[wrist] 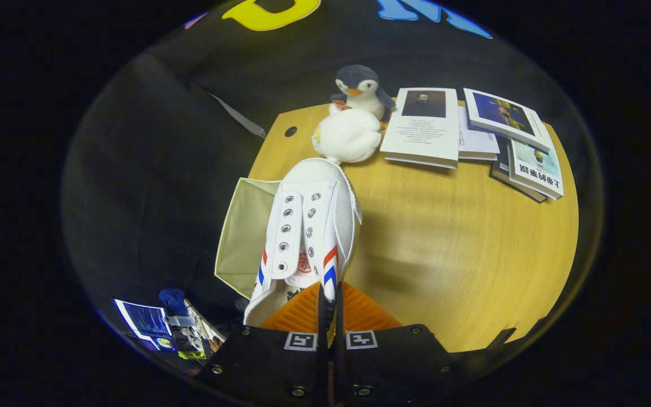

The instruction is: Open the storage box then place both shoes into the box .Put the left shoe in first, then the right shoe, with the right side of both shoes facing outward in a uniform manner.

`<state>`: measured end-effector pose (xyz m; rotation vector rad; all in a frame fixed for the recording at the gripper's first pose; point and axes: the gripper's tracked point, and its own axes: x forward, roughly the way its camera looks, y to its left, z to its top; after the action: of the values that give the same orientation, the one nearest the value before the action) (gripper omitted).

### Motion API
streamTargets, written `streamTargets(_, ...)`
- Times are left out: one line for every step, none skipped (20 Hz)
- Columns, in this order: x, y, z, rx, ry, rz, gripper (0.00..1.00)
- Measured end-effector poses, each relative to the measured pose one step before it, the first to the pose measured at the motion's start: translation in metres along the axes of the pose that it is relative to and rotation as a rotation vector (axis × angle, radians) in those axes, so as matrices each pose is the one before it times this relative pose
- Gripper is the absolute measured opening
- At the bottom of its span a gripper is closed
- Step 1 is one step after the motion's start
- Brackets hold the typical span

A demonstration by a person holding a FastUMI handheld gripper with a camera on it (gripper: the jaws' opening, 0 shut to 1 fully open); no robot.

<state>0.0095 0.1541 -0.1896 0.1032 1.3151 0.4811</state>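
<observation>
Gripper view, read from left to right. Far left, beside the fingers and beyond the table edge: a lit screen (143,321) amid small clutter, too small to make out; next, the storage box (244,237), pale fabric, one in number, at the table's left edge with one wall showing behind the shoe; whether it stands fully open cannot be told from here. Centre: one white shoe (308,237) with red and blue side stripes, laces absent, held by the gripper (329,308); the two fingers are drawn almost together and pinch the right-hand edge of the shoe's collar between them; the shoe's long axis runs straight ahead of the fingers, heel nearest, toe pointing away toward the white plush (347,135); the shoe appears lifted clear of the table (444,243). The box thus lies to the left of and partly beneath the shoe, so the coming move is judged to be a short carry leftward and down. A second shoe is not counted here. Beyond the toe: two soft toys, the white plush and a penguin (361,85) just behind it, touching. Right: a loose stack of books (472,138), at least four, overlapping, well apart from the shoe.
</observation>
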Motion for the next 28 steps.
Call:
streamTargets(0.00182, 0.01015, 0.00400, -0.01968, 0.00077, 0.00537, 0.04)
streamTargets(0.00309, 0.01014, 0.00266, -0.01958, 0.00337, 0.00443, 0.04)
streamTargets(0.00431, 0.01146, 0.00316, -0.01803, 0.00286, 0.00752, 0.04)
streamTargets(0.00489, 0.01001, 0.00330, -0.01393, 0.00455, 0.00968, 0.04)
streamTargets(0.00628, 0.01177, 0.00175, -0.01075, 0.00743, 0.01198, 0.04)
streamTargets(0.00557, 0.00932, 0.00266, -0.01062, 0.00651, 0.00894, 0.04)
streamTargets(0.00657, 0.00854, 0.00291, -0.01400, 0.00797, 0.00421, 0.04)
streamTargets(0.00687, 0.00751, 0.00257, -0.01201, 0.00635, 0.00108, 0.04)
streamTargets(0.00585, 0.00572, 0.00273, -0.01463, 0.00614, -0.00252, 0.04)
streamTargets(0.00587, 0.00394, 0.00230, -0.01603, 0.00556, -0.00726, 0.04)
streamTargets(0.00564, 0.00387, 0.00154, -0.01367, 0.00511, -0.00966, 0.04)
streamTargets(0.00601, 0.00322, 0.00148, -0.00816, 0.00620, -0.00989, 0.04)
streamTargets(0.00542, 0.00347, 0.00139, -0.00675, 0.00744, -0.00740, 0.04)
streamTargets(0.00687, 0.00246, 0.00179, -0.00195, 0.00621, -0.00638, 0.04)
streamTargets(0.00546, 0.00171, 0.00169, 0.00030, 0.00271, -0.00609, 0.04)
streamTargets(0.00485, 0.00150, 0.00196, -0.00400, 0.00222, -0.01059, 0.04)
streamTargets(0.00420, 0.00013, 0.00184, -0.00252, -0.00128, -0.01326, 0.04)
streamTargets(0.00330, -0.00080, 0.00242, -0.00244, 0.00002, -0.01191, 0.04)
streamTargets(0.00304, 0.00181, 0.00029, 0.00354, 0.00068, -0.00910, 0.04)
streamTargets(0.00273, -0.00051, 0.00110, 0.00599, 0.00054, -0.00548, 0.04)
streamTargets(0.00337, 0.00008, -0.00036, 0.00497, 0.00266, -0.00486, 0.04)
streamTargets(0.00288, 0.00017, -0.00076, 0.00995, 0.00449, 0.00378, 0.04)
streamTargets(0.00045, 0.00762, 0.00141, 0.01517, -0.00442, 0.03468, 0.04)
streamTargets(-0.00269, 0.00760, 0.00445, 0.01233, -0.01397, 0.03691, 0.20)
streamTargets(-0.00287, 0.00059, 0.00518, 0.00495, -0.01887, 0.01382, 0.27)
streamTargets(-0.00573, -0.00087, 0.00735, -0.00172, -0.02105, 0.00326, 0.39)
streamTargets(-0.00356, -0.00255, 0.00410, -0.00900, -0.01478, -0.00551, 0.47)
streamTargets(-0.00679, -0.00208, 0.00447, -0.01043, -0.01431, -0.00650, 0.61)
